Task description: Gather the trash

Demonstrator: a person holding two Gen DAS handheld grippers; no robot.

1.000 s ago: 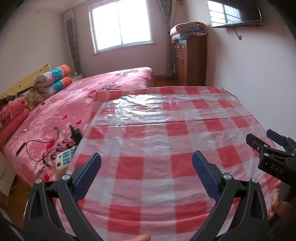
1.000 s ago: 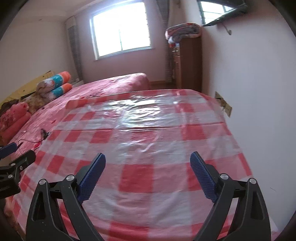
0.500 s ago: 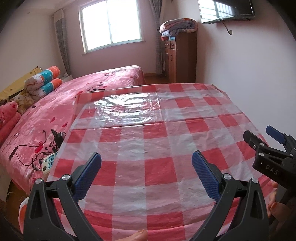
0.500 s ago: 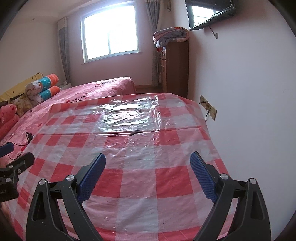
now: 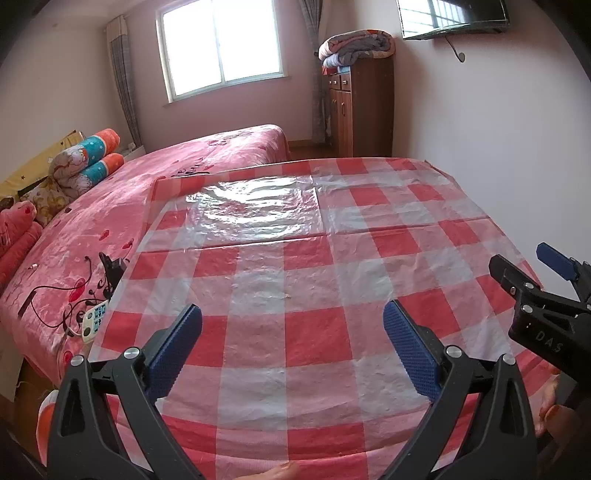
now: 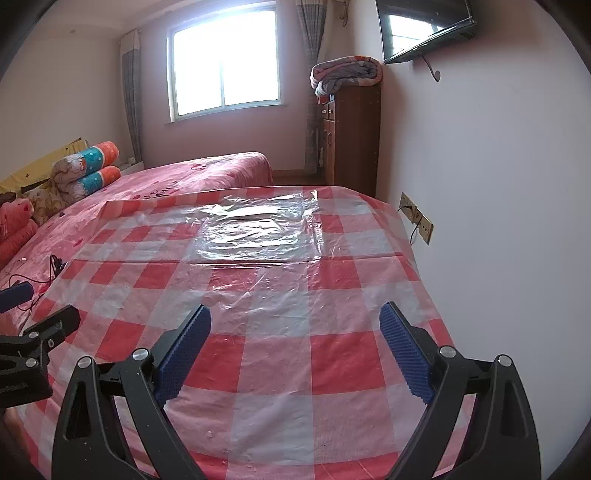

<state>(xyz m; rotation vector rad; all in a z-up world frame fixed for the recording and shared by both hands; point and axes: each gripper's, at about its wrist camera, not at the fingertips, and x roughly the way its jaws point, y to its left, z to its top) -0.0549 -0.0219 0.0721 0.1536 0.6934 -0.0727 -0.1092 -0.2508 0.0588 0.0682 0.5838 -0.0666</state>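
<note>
the left gripper (image 5: 291, 332) has its jaws spread wide, with nothing between them and nothing touched; its blue pads (image 5: 177, 345) are ribbed rubber on black plastic arms with silver screws. the right gripper (image 6: 295, 332) is just as wide apart and holds nothing, its pads (image 6: 402, 350) dotted with the same fine grip pattern. both hang above a table (image 5: 295, 350) covered by a red and white checked plastic cloth (image 6: 273, 354), thin, crinkled and glossy, with a fold line across it and a bright glare patch toward the far end. no trash shows anywhere on the cloth or beside it in either view, so i cannot tell where it is.

to the left stands a bed (image 5: 184, 170) under a shiny pink printed cover, with rolled quilts (image 5: 88, 158) in orange, teal and white at its head. a small white remote (image 5: 94, 321) and a black cable (image 5: 55, 291) lie on the bed near the table edge. a brown wooden cabinet (image 6: 351, 136) stands against the far wall with a folded blanket (image 6: 347, 74) on top, and a flat television (image 5: 454, 18) hangs on the wall above.
</note>
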